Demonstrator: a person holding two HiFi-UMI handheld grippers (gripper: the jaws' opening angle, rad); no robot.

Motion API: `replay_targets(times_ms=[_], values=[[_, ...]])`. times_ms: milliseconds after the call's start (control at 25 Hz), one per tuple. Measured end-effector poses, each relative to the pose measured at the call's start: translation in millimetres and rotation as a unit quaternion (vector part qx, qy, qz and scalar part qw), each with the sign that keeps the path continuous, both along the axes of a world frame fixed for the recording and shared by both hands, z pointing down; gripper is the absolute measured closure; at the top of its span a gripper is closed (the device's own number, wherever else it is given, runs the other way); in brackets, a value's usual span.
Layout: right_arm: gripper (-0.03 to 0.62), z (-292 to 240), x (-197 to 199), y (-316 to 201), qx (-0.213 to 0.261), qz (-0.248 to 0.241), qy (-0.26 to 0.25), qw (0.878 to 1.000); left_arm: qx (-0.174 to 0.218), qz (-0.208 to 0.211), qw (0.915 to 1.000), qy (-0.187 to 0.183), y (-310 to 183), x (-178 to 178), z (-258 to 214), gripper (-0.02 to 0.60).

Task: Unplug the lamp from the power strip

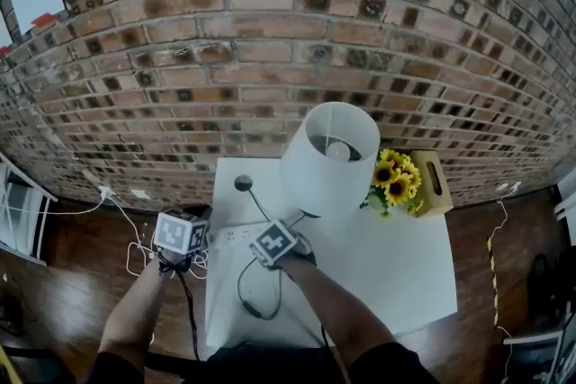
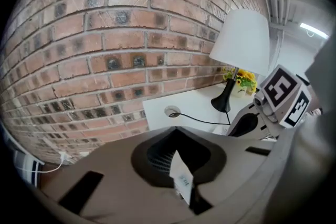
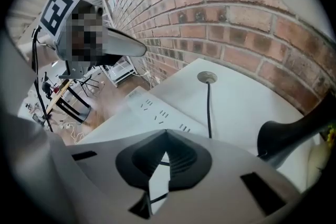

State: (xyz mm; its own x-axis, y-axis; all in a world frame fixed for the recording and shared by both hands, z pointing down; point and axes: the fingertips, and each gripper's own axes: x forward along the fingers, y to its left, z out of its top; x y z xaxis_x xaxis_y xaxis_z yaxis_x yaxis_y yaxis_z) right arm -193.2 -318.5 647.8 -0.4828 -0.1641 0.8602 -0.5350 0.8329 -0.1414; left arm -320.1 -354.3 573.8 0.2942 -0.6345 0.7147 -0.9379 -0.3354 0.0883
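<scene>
The lamp (image 1: 330,157) has a white shade and a black base (image 3: 283,136) and stands on the white table (image 1: 405,274). Its black cord (image 1: 241,288) runs past a round disc (image 1: 243,183) and loops on the tabletop. The white power strip (image 1: 229,236) lies at the table's left edge, and the sockets (image 3: 157,113) that show hold no plug. My left gripper (image 1: 191,216) is raised beside the strip, jaws shut, with a small white printed tag at the jaw line (image 2: 184,186). My right gripper (image 1: 286,234) hovers over the cord. Through a narrow slit between its jaws (image 3: 157,181) I see table and cord.
A brick wall (image 1: 270,58) runs close behind the table. Sunflowers (image 1: 396,180) and a wooden box (image 1: 432,184) sit behind the lamp at the right. White cables (image 1: 108,192) trail over the wooden floor at the left. A metal rack (image 3: 68,97) stands beyond the table.
</scene>
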Motion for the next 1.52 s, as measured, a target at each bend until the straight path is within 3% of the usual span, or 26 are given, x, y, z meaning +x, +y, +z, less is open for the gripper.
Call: replay_targets(times_ms=[160,400,600,1040,1280,1520], values=[[0.594,-3.9,-6.0,13.8,-0.035,0.005,-0.029,0.999,0.015,-0.019,0.9996,0.015,13.3,-8.0,-15.4,0.571],[0.594,-64.5,-34.6,28.4,-0.002,-0.028,-0.112,0.993,0.056,-0.022,0.9963,0.062,27.2,2.7,-51.4,0.572],[0.594,-115.6,-44.7,38.1,0.004,-0.026,-0.192,0.981,0.082,0.004,0.9896,0.118,38.3,25.1,-83.5,0.574],[0.595,-164.1,-27.0,62.2,0.019,-0.023,-0.272,0.962,0.089,0.002,0.9886,0.122,64.0,51.6,-109.6,0.575],[0.595,-197.2,-15.4,65.4,0.052,-0.028,-0.316,0.947,0.107,-0.007,0.9845,0.139,73.7,67.5,-126.5,0.574],[0.595,-209.2,-10.7,77.2,0.055,-0.059,-0.333,0.940,0.121,-0.054,0.9815,0.139,84.6,66.5,-134.8,0.574]])
